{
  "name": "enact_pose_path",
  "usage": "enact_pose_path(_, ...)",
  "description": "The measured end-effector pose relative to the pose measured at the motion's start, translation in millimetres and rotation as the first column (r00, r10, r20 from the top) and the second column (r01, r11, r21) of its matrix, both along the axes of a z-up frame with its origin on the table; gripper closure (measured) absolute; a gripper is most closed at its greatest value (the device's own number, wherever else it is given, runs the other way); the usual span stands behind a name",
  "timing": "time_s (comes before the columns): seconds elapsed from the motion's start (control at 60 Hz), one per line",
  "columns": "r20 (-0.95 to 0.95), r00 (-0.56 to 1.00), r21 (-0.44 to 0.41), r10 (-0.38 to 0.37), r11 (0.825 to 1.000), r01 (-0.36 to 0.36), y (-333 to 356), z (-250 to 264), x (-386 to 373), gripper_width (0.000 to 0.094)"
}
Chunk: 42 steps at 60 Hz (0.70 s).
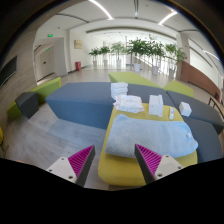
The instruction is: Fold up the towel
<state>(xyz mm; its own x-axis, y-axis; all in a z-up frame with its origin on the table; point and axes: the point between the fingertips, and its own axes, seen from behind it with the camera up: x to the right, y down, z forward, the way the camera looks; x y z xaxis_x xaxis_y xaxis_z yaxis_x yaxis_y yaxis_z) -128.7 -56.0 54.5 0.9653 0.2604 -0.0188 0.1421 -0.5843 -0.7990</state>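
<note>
A light blue towel (150,135) lies folded on a yellow table top (125,168), just ahead of my fingers and a little to the right. My gripper (112,162) is open and empty, with its magenta pads (78,160) spread wide above the table's near edge. Nothing is between the fingers. Beyond the towel, a stack of folded white towels (128,101) sits on the far part of the same table.
Small white boxes (156,105) stand on the table behind the towel. A grey-blue bench (85,100) lies to the left, a green seat (45,88) further left. Potted plants (140,50) line the back of the hall. A grey floor (40,140) lies at the left.
</note>
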Motion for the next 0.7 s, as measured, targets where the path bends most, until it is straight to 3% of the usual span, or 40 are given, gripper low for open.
enact_pose_path(0.183,0.081,0.997,0.019,0.019,1.0,-0.02,54.2,-40.2,-33.4,0.0138)
enact_pose_path(0.267,0.152,0.988,-0.007,0.011,1.0,-0.01,71.5,-72.4,-18.8,0.0225)
enact_pose_path(0.283,0.173,0.985,-0.008,0.009,1.0,-0.007,72.1,-76.8,-22.5,0.0325)
enact_pose_path(0.333,0.173,0.984,0.017,0.031,0.999,-0.034,71.2,-71.7,-22.8,0.035)
enact_pose_path(0.383,0.194,0.98,0.032,0.032,0.999,-0.039,70.9,-68.5,-18.6,0.061)
enact_pose_path(0.417,0.245,0.97,0.061,-0.009,0.998,-0.006,77.9,-65.0,-5.9,0.0858)
enact_pose_path(0.6,0.131,0.991,0.049,-0.017,0.999,0.011,79.6,-48.8,0.0,0.0924)
enact_pose_path(0.7,0.097,0.993,0.122,-0.067,0.991,0.055,88.0,2.3,33.5,0.0925)
